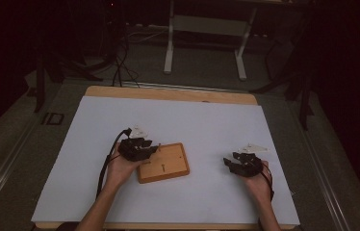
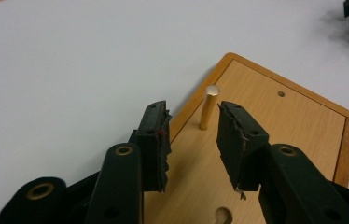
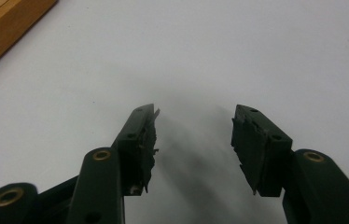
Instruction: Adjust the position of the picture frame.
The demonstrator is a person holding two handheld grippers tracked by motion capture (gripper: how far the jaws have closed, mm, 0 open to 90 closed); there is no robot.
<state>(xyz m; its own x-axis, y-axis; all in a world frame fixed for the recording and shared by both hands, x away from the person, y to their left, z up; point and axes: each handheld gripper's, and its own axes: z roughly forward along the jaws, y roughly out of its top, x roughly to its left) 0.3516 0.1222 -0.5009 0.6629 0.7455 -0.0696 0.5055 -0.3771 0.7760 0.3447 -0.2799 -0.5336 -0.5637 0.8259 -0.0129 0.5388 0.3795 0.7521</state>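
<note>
Left gripper view: we're holding our left gripper (image 2: pixel 193 116) over the wooden board (image 2: pixel 275 121) w/ jaws apart around the small gold peg (image 2: pixel 208 107), not touching it. Peg's standing up near the board's edge. Our right gripper (image 3: pixel 193 121) is sitting on the white table (image 3: pixel 256 46), jaws wide, nothing btwn them.

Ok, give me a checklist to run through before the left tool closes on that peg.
1. Short brass-coloured peg upright in the flat wooden board: ok.
2. Peg lined up with the gap of the left tool: ok, just beyond the tips.
3. Pads touching the peg: not ok, a gap shows on both sides.
4. Board flat on the white table sheet: ok.
5. Right tool open and off the board: ok.
6. Peg seated tightly in its hole: cannot tell.
</note>
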